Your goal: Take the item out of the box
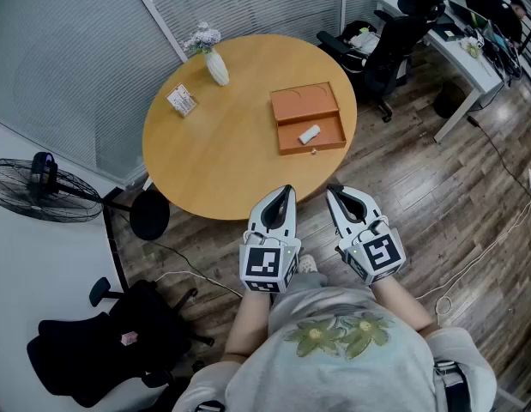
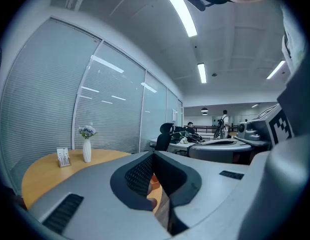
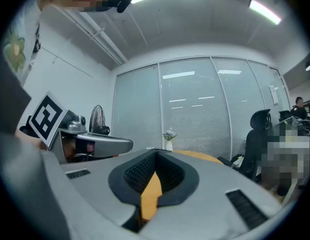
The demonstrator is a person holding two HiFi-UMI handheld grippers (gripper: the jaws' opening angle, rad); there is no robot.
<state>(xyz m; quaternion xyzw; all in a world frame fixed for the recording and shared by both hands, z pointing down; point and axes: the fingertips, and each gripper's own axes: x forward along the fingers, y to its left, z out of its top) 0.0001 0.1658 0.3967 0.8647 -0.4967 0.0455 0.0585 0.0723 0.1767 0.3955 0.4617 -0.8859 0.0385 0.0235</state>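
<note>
Two grippers side by side, short of the table's near edge: left gripper (image 1: 286, 190) and right gripper (image 1: 332, 191). Jaws of each brought together at the tips, nothing between them.

One round wooden table (image 1: 222, 153). On it:
- one open orange box (image 1: 304, 103)
- one small white item (image 1: 309, 134), lying in the box's nearer half
- one white vase (image 1: 216, 65) of flowers
- one small card stand (image 1: 182, 100), near the vase at the far left

One standing fan (image 1: 42, 187) left of the table, and one black office chair (image 1: 389, 41) by a white desk (image 1: 458, 54).

Box interior and item visible from the head view only. From the left gripper view: vase and card stand, ceiling strip lights, people far back. From the right gripper view: vase, fan and the left gripper's marker cube.

Glass walls with closed blinds; wood plank floor (image 1: 437, 196).
</note>
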